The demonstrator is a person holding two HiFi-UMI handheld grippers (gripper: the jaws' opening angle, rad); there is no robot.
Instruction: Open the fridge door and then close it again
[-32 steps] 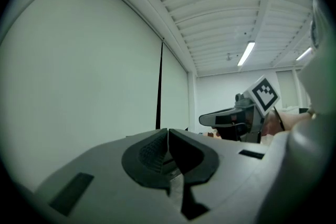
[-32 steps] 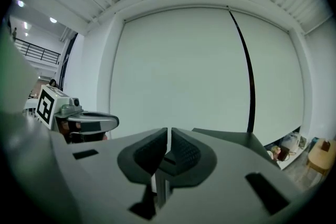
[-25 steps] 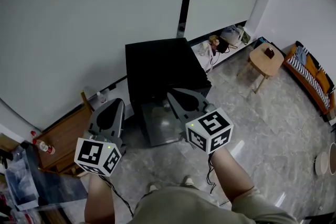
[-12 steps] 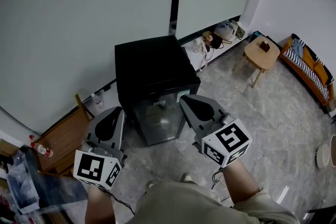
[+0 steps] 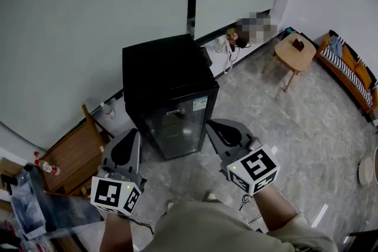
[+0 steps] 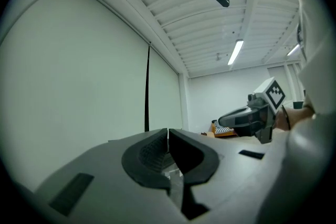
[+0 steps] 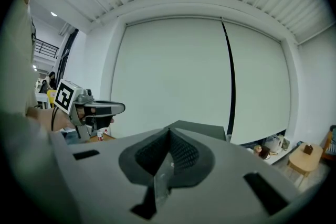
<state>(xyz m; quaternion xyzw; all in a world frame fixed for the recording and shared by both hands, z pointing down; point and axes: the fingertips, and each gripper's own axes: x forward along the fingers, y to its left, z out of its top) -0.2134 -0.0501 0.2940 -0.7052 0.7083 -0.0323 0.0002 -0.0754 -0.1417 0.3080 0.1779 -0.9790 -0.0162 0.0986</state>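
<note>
A small black fridge stands on the floor by the white wall, and its glass door sits flush with the cabinet. My left gripper hovers to the left of the door's front, shut and holding nothing. To the right of the door my right gripper is also shut and empty, clear of the fridge. The left gripper view has the left gripper with its jaws together and the right gripper beyond. In the right gripper view the right gripper is shut, with the fridge's top just behind it.
A low wooden cabinet with a bottle on it stands left of the fridge. A round wooden stool and a bench with striped cloth lie to the right. Bags and cables sit along the wall.
Both grippers have drawn back from the fridge toward the person. The right gripper, earlier over the door's front, now hangs beside it, and the whole door shows.
</note>
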